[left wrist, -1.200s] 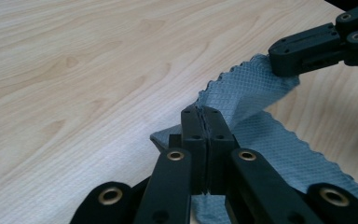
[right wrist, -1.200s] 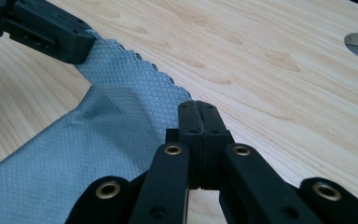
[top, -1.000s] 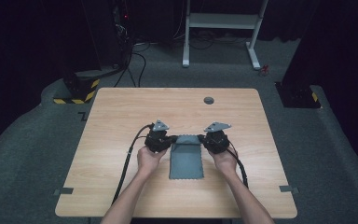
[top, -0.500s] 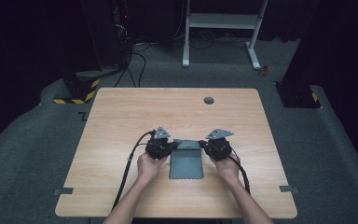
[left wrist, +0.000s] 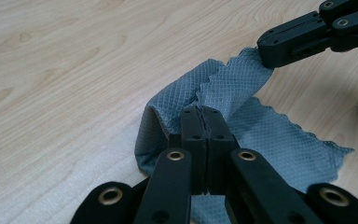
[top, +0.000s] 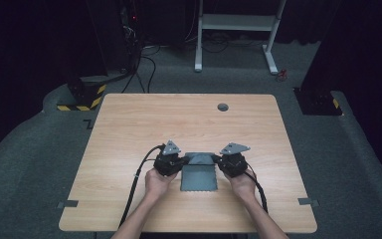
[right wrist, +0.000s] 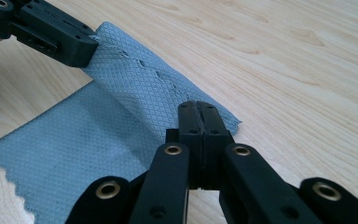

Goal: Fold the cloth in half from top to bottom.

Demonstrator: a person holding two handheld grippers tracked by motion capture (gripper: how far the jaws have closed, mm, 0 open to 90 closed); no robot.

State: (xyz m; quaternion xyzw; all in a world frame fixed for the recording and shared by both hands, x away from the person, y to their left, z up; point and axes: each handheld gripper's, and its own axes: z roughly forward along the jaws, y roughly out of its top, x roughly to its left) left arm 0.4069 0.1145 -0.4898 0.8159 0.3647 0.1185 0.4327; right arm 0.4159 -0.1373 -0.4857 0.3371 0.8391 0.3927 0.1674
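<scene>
Both grippers are clamped tight here, no gap at all between the jaws. The left gripper [left wrist: 203, 112] has its two black jaws pressed flat together on one corner of the blue-grey waffle-textured microfibre cloth [left wrist: 242, 93], pinching the zigzag-cut edge right at the tips. The right gripper [right wrist: 199, 108] is doing the same on the corner at the other end of that edge, jaws fully together with the fabric nipped between them.

From the high view, the cloth [top: 199, 174] sits on the light wooden table [top: 129, 129], near the person's side and between the two hands. The pinched edge is lifted and curled back over the rest of the cloth, which lies flat on the wood. The left gripper [top: 180, 162] and right gripper [top: 219, 160] are at the cloth's far corners, one each side.
</scene>
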